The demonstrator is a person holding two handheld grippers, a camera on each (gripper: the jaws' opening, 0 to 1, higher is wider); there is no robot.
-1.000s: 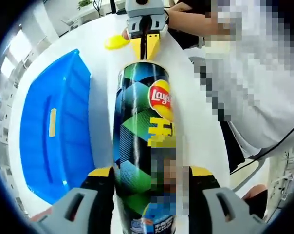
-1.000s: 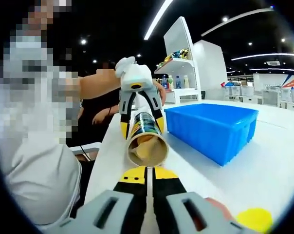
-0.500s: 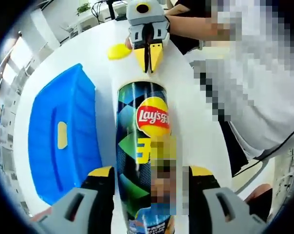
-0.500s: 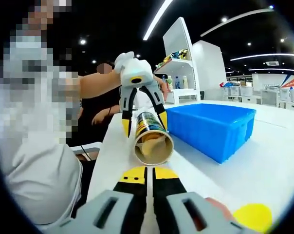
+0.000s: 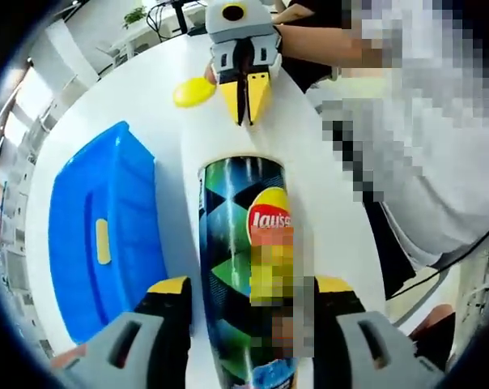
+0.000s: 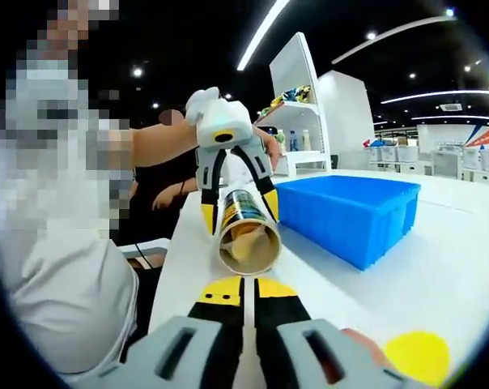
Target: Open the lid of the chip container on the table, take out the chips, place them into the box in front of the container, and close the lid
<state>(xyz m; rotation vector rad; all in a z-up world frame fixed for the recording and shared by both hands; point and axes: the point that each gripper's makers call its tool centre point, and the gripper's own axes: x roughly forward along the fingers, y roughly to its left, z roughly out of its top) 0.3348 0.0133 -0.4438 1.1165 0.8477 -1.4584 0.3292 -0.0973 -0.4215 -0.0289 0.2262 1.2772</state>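
Observation:
A green and black chip can (image 5: 243, 243) lies on its side between my left gripper's (image 5: 248, 285) jaws, which are shut on its body. In the right gripper view its lidless mouth (image 6: 248, 240) faces me, chips showing inside, with the left gripper (image 6: 238, 212) clamped around it. My right gripper (image 6: 244, 298) is shut with nothing between its jaws; its yellow tips (image 5: 246, 109) stop a short gap from the can's mouth. The yellow lid (image 5: 193, 91) lies on the table beside the right gripper, low right as the lid (image 6: 416, 354). The blue box (image 5: 99, 243) stands beside the can.
The white table (image 5: 172, 154) carries everything. A person in a light top (image 5: 439, 162) stands at its edge by the can. The blue box (image 6: 350, 212) has tall walls. White shelving (image 6: 297, 105) with small goods stands far behind.
The gap between the can's mouth and the right gripper's tips has widened from touching to a clear space. The can has rolled a little in the left jaws.

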